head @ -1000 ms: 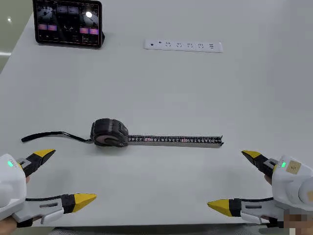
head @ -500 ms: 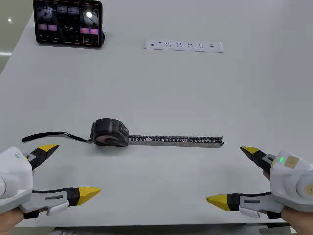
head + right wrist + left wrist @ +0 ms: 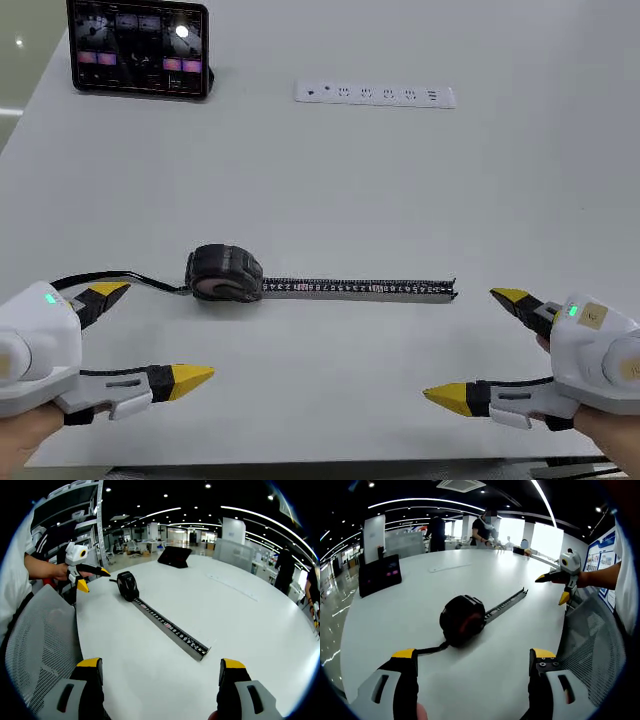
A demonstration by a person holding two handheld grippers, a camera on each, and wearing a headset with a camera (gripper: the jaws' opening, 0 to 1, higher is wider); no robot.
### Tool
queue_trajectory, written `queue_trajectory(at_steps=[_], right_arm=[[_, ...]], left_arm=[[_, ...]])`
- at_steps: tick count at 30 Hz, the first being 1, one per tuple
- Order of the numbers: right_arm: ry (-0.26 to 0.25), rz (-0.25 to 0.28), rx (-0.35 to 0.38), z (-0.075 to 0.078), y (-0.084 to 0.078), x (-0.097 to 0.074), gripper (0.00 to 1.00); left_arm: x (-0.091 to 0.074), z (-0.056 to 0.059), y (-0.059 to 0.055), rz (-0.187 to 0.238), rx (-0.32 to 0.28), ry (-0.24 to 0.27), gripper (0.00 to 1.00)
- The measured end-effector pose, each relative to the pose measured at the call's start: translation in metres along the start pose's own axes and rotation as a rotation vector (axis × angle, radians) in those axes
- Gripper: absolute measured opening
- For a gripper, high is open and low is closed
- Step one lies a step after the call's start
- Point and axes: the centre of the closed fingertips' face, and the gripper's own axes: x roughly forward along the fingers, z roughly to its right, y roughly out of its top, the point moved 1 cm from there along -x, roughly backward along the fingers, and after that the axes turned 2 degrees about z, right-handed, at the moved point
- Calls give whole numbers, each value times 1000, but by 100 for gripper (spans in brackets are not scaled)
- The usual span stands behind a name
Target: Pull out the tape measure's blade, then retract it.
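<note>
A black tape measure (image 3: 223, 272) lies on the white table (image 3: 330, 180), its blade (image 3: 358, 289) drawn out to the right and ending in a hook (image 3: 453, 290). A black wrist strap (image 3: 110, 277) trails off to the left. My left gripper (image 3: 155, 335) hovers open near the front left, just below the strap. In the left gripper view the case (image 3: 462, 620) lies ahead of the jaws with the blade (image 3: 506, 602) running away. My right gripper (image 3: 480, 345) stands open at the front right, below the blade's hook (image 3: 202, 652). The case (image 3: 128, 586) lies far from it.
A dark tablet (image 3: 139, 47) stands at the back left of the table and a white power strip (image 3: 374, 94) lies at the back middle. A mesh chair back (image 3: 35, 645) sits close to the table's near edge. People stand far off in the room.
Both grippers have crept slightly up and inward toward the tape measure. The tape measure and its blade lie where they were.
</note>
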Motion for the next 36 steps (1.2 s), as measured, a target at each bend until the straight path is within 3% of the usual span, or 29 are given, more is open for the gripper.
queue_trajectory(at_steps=[12,22,36], right_arm=[[5,-2,-4,3,1,2,95],[24,-20,-21,13,1,6,88],[28,-48,-52,34,0,8,86]], left_arm=[[7,-1,5,7,-9,3,89],[24,-1,12,2,-16,0,88],[45,-5,25,29,-83,3,86]])
